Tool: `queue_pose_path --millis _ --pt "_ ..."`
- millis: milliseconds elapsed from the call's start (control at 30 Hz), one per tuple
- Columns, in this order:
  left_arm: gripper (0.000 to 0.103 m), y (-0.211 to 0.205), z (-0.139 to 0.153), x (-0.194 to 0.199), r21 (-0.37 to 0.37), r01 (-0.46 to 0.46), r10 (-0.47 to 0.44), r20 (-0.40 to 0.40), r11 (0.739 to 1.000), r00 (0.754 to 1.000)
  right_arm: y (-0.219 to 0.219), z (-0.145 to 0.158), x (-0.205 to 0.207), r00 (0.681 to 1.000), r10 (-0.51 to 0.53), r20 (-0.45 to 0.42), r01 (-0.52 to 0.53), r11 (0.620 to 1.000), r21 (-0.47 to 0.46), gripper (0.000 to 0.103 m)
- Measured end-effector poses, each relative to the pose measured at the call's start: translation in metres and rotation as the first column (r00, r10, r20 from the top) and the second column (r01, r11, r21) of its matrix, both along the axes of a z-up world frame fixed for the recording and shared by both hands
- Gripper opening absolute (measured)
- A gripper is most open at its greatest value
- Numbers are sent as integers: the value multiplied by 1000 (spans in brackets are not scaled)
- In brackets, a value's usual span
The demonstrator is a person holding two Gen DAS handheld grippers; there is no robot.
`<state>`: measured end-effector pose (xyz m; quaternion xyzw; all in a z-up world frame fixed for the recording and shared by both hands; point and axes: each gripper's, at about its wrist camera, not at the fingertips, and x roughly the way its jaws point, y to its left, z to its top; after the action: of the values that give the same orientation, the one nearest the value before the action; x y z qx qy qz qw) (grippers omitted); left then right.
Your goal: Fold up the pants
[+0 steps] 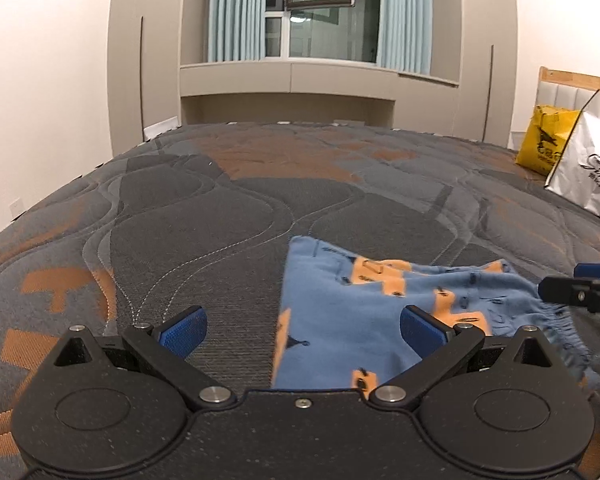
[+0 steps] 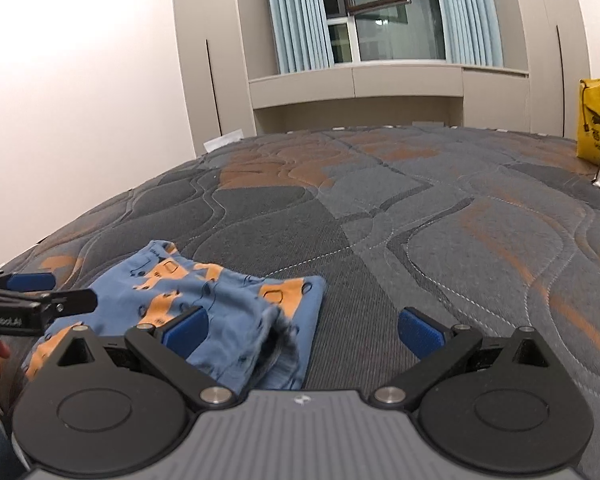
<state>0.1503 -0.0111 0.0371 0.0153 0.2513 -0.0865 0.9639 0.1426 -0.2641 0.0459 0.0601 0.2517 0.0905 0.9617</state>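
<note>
Small blue pants (image 1: 364, 312) with orange car prints lie folded in a compact bundle on the bed; they also show in the right wrist view (image 2: 220, 312). My left gripper (image 1: 302, 330) is open and empty, hovering just before the bundle's left edge, its right pad over the cloth. My right gripper (image 2: 302, 332) is open and empty, above the bundle's right edge, where the gathered waistband (image 2: 280, 344) lies. Each gripper shows in the other's view: the right one (image 1: 580, 284) at the far right, the left one (image 2: 40, 292) at the far left.
The pants lie on a dark grey and orange quilted mattress (image 1: 260, 208). A yellow bag (image 1: 544, 140) and a white shopping bag (image 1: 592, 168) stand at the far right by the headboard. Wardrobes and a curtained window (image 1: 320, 12) lie beyond the bed.
</note>
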Motion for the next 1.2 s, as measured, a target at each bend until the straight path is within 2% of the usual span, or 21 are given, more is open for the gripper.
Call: queue_pose_path --millis 267,400,567,700,900,1200 --pt "103 10 -14 16 -13 -37 36 -54 999 998 3 -13 41 997 -6 -77 5 1000 -8 103" --pt "103 16 -19 17 -62 -20 17 -61 998 998 1 -25 53 994 31 -107 -23 997 69 103" --pt "103 20 -22 13 -120 7 -16 -73 993 997 -2 -28 51 994 59 -92 -49 993 106 103" --pt "103 20 -23 9 -162 39 -55 -97 986 994 -5 -30 49 990 123 -71 -110 980 165 103" --pt "103 16 -25 1 -162 52 -71 -110 985 991 -11 -32 45 981 187 -57 -165 950 264 103" --pt "103 13 -27 2 -138 43 -59 -119 989 991 -7 -33 44 981 185 -58 -165 954 250 103"
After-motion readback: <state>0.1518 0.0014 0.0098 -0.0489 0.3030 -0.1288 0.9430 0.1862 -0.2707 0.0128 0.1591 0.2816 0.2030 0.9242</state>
